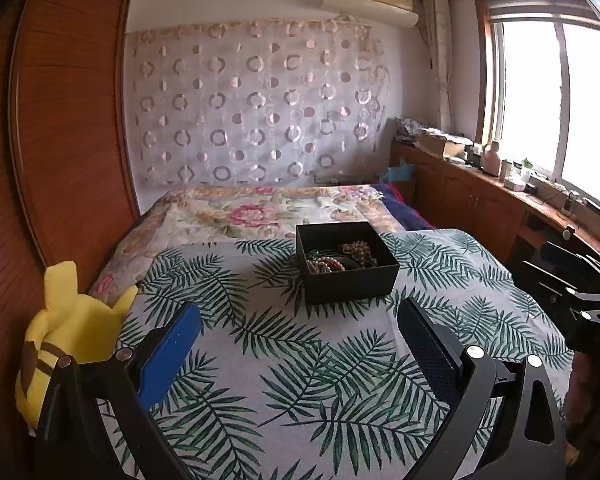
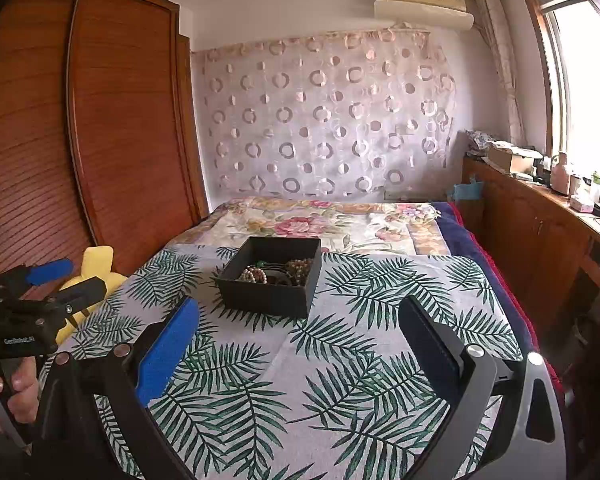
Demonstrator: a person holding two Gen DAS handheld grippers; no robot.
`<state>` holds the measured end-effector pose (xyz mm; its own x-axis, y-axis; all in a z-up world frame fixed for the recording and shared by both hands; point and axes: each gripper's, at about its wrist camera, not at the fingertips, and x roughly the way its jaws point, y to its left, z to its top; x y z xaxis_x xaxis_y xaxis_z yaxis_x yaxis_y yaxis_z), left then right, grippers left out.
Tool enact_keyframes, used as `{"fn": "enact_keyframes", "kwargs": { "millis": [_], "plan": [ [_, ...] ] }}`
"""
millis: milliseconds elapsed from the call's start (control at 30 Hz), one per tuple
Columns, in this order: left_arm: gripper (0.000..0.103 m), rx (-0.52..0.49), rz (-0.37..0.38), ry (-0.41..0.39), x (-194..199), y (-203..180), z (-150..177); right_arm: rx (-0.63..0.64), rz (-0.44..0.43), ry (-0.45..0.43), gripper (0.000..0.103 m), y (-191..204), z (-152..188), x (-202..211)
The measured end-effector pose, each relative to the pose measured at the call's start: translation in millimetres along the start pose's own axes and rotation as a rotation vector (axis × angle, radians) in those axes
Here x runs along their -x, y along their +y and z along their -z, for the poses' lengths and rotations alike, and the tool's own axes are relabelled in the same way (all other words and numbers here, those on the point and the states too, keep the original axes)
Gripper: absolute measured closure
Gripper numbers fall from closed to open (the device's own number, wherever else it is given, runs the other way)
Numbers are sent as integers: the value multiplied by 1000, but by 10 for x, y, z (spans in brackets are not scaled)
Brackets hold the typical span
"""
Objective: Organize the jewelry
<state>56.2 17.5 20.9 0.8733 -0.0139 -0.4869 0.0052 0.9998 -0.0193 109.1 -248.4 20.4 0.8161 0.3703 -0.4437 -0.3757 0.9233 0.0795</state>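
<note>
A black open box (image 1: 350, 282) stands on the leaf-print cloth (image 1: 292, 360) on the bed. It holds several bead bracelets (image 1: 326, 265) and strings of beads (image 1: 358, 252). My left gripper (image 1: 300, 322) is open and empty, well short of the box. The right gripper shows at the right edge of the left wrist view (image 1: 572, 280). In the right wrist view the box (image 2: 270, 294) with the beads (image 2: 254, 275) sits ahead and slightly left. My right gripper (image 2: 300, 320) is open and empty, short of the box. The left gripper (image 2: 56, 280) shows at the left, open.
A yellow plush toy (image 1: 72, 336) lies at the cloth's left edge beside the wooden wardrobe (image 1: 60, 140). A floral quilt (image 1: 260, 208) covers the bed behind the box. A wooden cabinet (image 1: 480, 196) with clutter runs along the right under the window.
</note>
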Motion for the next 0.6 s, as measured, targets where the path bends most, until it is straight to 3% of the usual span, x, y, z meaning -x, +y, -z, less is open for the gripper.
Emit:
{"fn": "enact_keyframes", "kwargs": {
  "millis": [600],
  "plan": [
    [8, -4, -1, -6, 18, -1, -10, -2, 13, -2, 3, -16, 34, 19]
  ]
}}
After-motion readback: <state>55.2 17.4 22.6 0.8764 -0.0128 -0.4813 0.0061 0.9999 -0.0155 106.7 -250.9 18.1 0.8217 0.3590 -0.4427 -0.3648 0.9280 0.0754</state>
